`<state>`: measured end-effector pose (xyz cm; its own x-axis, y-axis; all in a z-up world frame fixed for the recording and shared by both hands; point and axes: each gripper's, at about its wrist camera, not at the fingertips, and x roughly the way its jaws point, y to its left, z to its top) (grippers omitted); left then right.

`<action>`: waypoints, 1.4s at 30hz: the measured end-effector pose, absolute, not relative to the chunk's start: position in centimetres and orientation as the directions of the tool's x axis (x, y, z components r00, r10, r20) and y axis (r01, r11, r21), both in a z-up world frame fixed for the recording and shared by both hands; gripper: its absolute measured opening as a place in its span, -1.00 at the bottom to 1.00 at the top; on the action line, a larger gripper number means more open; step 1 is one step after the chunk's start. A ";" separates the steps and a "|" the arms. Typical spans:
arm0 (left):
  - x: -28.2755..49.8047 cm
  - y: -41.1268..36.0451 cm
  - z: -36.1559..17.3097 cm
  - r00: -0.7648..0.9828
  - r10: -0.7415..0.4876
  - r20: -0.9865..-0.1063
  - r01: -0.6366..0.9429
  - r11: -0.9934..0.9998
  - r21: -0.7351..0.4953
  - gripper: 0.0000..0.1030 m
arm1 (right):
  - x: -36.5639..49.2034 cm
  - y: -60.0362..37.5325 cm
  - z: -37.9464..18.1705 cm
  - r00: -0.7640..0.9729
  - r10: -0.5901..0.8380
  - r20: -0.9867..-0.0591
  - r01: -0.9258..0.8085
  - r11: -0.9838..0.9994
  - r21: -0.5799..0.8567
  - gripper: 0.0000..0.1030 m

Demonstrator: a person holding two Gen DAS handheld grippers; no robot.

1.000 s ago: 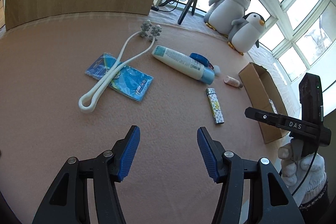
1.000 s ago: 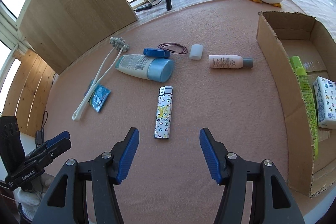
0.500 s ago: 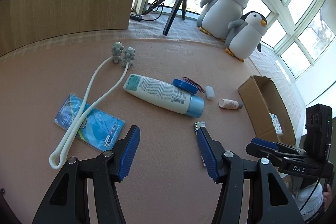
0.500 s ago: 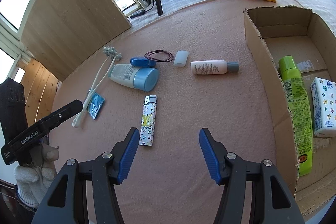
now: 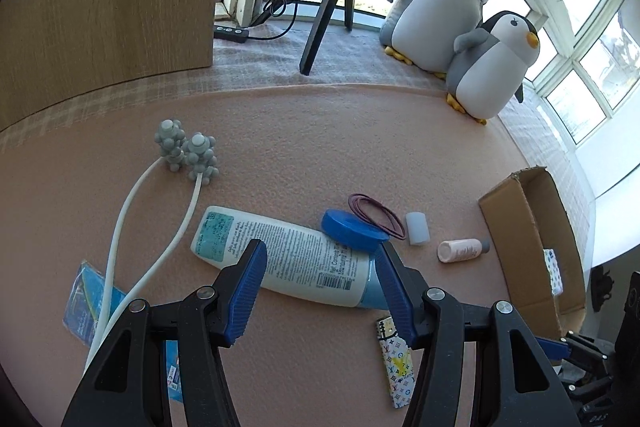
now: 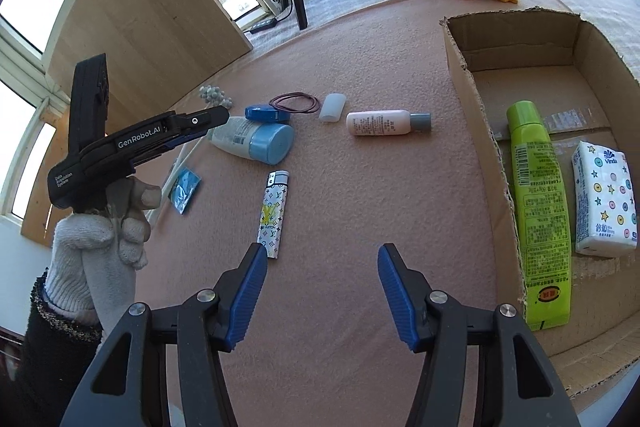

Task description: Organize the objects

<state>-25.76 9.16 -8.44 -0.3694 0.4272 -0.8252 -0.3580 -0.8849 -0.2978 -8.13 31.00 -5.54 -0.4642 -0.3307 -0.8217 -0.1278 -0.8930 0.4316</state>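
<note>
The pink felt tabletop [image 5: 400, 131] sits by sunlit windows. I hold the left claw [image 5: 320, 291] spread over the white lotion bottle [image 5: 288, 259], which lies on its side. I should straddle its midsection squarely. The right claw [image 6: 322, 293] is spread, empty, near the cardboard box [image 6: 476, 107].

Support surface: pink felt-like mat [image 6: 352, 211], level. Directly on it, seen from the right wrist: patterned lighter [image 6: 273, 214] lying flat just ahead of the left finger; large white bottle with blue cap [image 6: 256, 142] beyond it, on its side; blue round lid [image 6: 262, 113] touching the bottle's far side; dark red rubber bands [image 6: 295, 103], small white cap [image 6: 332, 107] and small pink bottle [image 6: 386, 123] ahead between the fingers; open cardboard box [image 6: 476, 131] right of the right finger. White two-pronged massager [image 5: 132, 227] and blue packet [image 5: 86, 301] lie left of the left finger in the left wrist view, massager across the packet.
</note>
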 end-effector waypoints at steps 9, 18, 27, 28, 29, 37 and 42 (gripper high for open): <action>-27.6 11.4 -9.9 -0.349 0.381 -0.856 -0.401 -0.886 -0.231 0.16 | -6.7 33.2 -4.3 -0.509 -0.320 -0.799 -0.158 -0.878 0.452 0.04; -29.4 10.8 -10.2 -0.332 0.387 -0.860 -0.373 -0.891 -0.257 0.17 | -6.4 32.5 -4.5 -0.498 -0.331 -0.801 -0.152 -0.877 0.457 0.04; -29.7 9.9 -11.8 -0.288 0.363 -0.886 -0.345 -0.902 -0.258 0.17 | -6.3 31.5 -3.7 -0.492 -0.327 -0.807 -0.121 -0.892 0.435 0.04; -29.4 9.7 -12.0 -0.282 0.355 -0.891 -0.343 -0.905 -0.252 0.17 | -6.3 31.5 -3.7 -0.493 -0.327 -0.806 -0.119 -0.893 0.434 0.04; -28.9 9.4 -12.1 -0.274 0.364 -0.890 -0.344 -0.901 -0.263 0.17 | -6.2 31.5 -3.7 -0.493 -0.326 -0.806 -0.120 -0.893 0.434 0.04; -25.1 6.2 -12.2 -0.250 0.409 -0.878 -0.312 -0.892 -0.326 0.17 | -6.8 30.3 -4.2 -0.474 -0.353 -0.807 -0.098 -0.889 0.447 0.04; -21.9 4.3 -12.4 -0.257 0.437 -0.862 -0.283 -0.887 -0.365 0.17 | -7.5 28.8 -4.7 -0.457 -0.384 -0.802 -0.073 -0.883 0.464 0.04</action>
